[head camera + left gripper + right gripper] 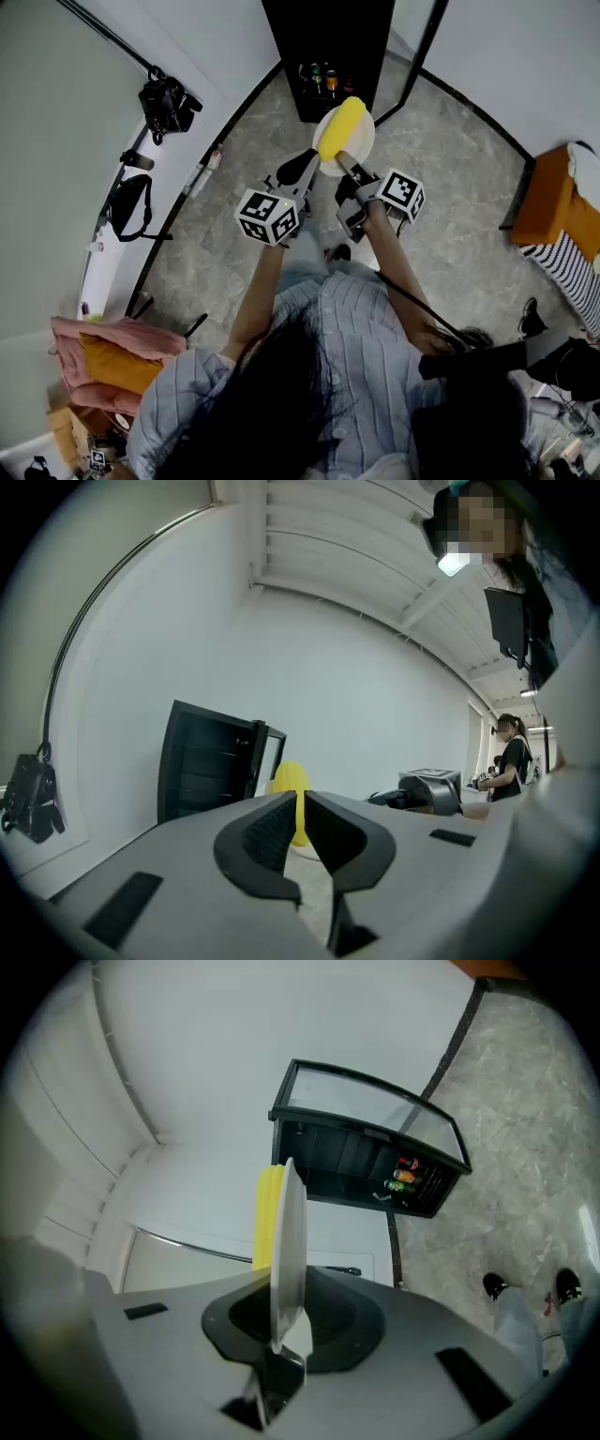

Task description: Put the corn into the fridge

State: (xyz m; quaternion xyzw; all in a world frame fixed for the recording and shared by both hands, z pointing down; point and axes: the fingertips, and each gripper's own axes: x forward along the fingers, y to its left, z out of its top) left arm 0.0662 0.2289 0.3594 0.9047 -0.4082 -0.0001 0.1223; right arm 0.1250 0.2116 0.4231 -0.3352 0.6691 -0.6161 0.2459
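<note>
The corn (pixel 340 127) lay on a white plate (pixel 362 146) held in the air in front of the person, above the grey stone floor (pixel 450 187) and just short of the black fridge (pixel 328 47), whose door stood open on a few bottles (pixel 323 80). The right hand-held gripper (pixel 343 165) had its jaws clamped on the plate's near rim; in its own view the plate (pixel 288 1241) stood edge-on between them, the corn (pixel 268 1213) against its left face. The left hand-held gripper (pixel 309 169) met the rim beside it, jaws drawn almost together and seemingly pinching the rim, with the corn (pixel 291 780) showing just beyond them.
</note>
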